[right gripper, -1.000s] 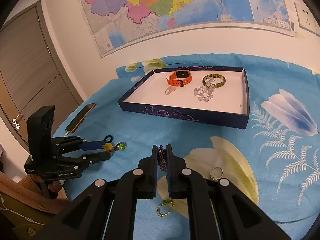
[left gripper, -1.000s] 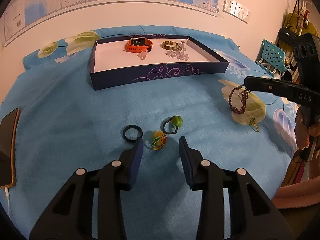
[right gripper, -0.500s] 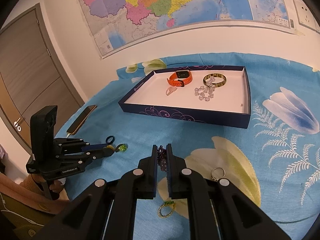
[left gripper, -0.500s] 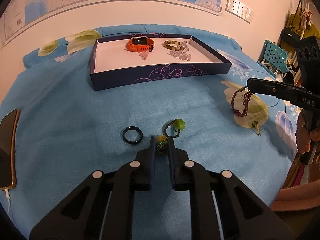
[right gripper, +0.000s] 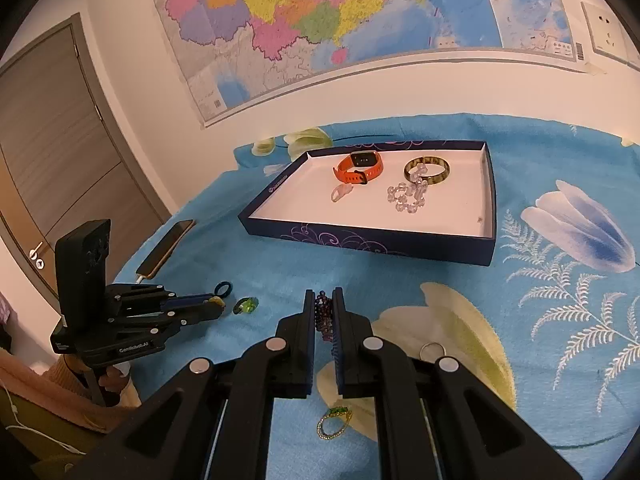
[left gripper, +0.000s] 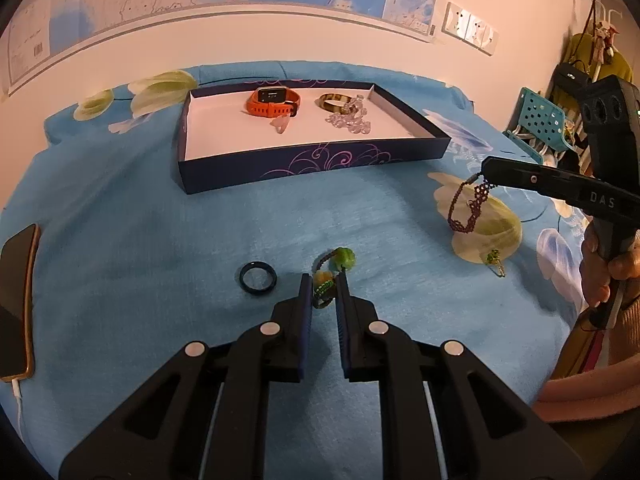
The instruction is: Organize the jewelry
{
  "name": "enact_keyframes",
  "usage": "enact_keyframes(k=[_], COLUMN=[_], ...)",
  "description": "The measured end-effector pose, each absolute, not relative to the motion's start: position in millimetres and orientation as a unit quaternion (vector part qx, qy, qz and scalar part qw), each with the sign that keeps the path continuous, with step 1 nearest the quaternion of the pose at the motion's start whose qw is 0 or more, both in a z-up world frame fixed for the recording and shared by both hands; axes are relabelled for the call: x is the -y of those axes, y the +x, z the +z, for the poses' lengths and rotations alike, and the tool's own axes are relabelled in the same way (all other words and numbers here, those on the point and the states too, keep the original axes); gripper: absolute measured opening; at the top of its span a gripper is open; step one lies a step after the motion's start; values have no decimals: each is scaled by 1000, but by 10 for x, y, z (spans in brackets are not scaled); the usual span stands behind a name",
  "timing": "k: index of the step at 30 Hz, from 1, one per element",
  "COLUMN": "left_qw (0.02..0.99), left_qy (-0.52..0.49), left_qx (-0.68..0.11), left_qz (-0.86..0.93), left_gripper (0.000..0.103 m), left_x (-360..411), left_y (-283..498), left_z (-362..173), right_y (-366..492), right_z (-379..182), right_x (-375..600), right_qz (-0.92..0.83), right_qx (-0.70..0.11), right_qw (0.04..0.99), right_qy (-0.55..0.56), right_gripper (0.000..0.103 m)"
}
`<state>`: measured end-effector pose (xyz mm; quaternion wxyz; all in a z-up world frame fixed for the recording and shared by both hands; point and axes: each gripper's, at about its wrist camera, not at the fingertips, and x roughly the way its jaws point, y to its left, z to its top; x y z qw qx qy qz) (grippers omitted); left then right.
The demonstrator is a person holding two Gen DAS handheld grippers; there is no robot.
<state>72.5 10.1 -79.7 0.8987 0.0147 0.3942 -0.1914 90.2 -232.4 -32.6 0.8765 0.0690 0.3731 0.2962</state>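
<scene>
Item 1: our left gripper [left gripper: 323, 285], low centre of the left wrist view. Its 2 fingers are closed on a yellow-and-green beaded piece [left gripper: 322, 286], which sits between the fingertips just above the blue floral cloth [left gripper: 120, 240]. A green bead on a cord [left gripper: 343, 257] lies touching or just beyond the tips; we cannot tell whether it belongs to the same piece.

Item 2: black ring [left gripper: 258, 277], flat on the cloth, just left of the left fingertips and apart from them.

Item 3: our right gripper [right gripper: 322, 303], lower centre of the right wrist view. Its 2 fingers pinch a dark purple beaded bracelet [right gripper: 324, 316], which stands between the pads; in the left wrist view it hangs in a loop from the tips at right of frame, clear of the cloth.

Item 4: navy tray [right gripper: 372, 236], upper centre, holding 1 orange watch [right gripper: 359, 167], 1 amber bangle [right gripper: 426, 169], 1 clear crystal strand [right gripper: 407, 197] and 1 small pale clip [right gripper: 341, 192].

Item 5: loose on the cloth near the right gripper, 1 silver ring [right gripper: 431, 349] and 1 gold-and-green chain piece [right gripper: 334, 424].

Item 6: phone [right gripper: 166, 249], left edge of the cloth.
</scene>
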Motion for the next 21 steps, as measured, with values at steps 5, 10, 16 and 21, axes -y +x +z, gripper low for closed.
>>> enact_keyframes(k=[5, 10, 16, 21], left_qw=[898, 894, 906, 908], left_qy=[14, 19, 16, 14], left_qx=[-396, -402, -380, -388], left_qz=[-193, -199, -185, -158], left_gripper=[12, 21, 31, 31], left_x=[-105, -103, -213, -303], left_y=[717, 697, 708, 835], left_z=[-803, -841, -768, -782], right_y=[911, 914, 907, 913], right_z=[-323, -359, -360, -356], right_x=[2334, 2334, 2325, 2322], right_qz=[296, 298, 302, 301], right_qx=[-372, -376, -375, -372], right_qw=[877, 874, 873, 875], right_qy=[69, 72, 73, 75], right_gripper=[7, 7, 7, 7])
